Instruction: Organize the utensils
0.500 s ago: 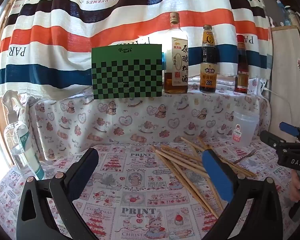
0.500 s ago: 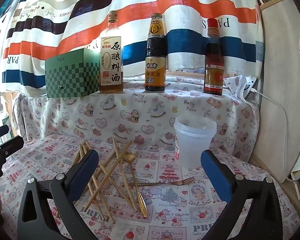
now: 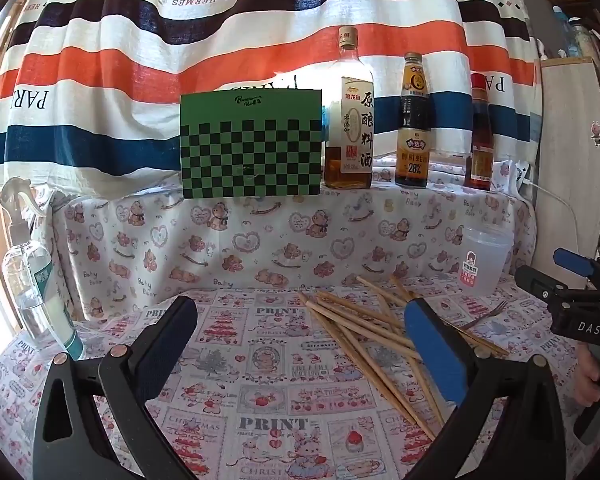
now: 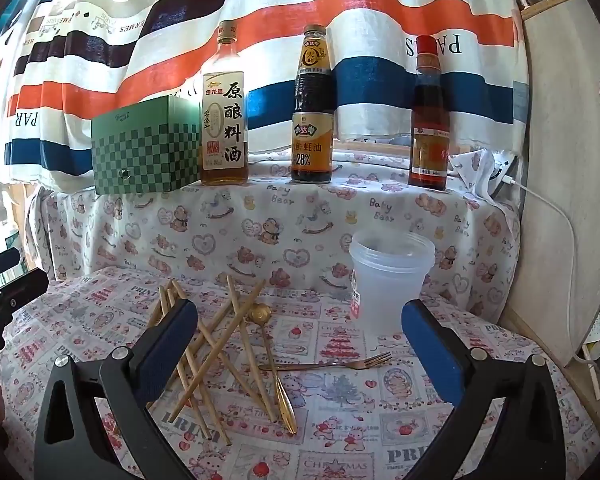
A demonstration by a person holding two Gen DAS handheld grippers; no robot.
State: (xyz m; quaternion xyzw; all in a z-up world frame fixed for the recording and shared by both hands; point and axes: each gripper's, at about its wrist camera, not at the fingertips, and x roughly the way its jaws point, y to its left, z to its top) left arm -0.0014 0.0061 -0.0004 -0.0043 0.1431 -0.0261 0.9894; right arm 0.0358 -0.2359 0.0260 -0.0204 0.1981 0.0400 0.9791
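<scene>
Wooden chopsticks (image 4: 220,344), a gold spoon (image 4: 274,364) and fork (image 4: 328,365) lie scattered beside the translucent plastic cup (image 4: 390,276); both grippers (image 3: 300,344) (image 4: 300,344) hover spread and empty, so a first pickup seems next.

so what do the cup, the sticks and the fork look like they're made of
Cup: frosted, translucent plastic by the look; the tablecloth shows dimly through its wall.
Sticks: probably bamboo or light wood; pale tan, matte, uniform thin rods.
Fork: seemingly metal with a gold or rose-gold finish; thin and slightly glinting.
</scene>
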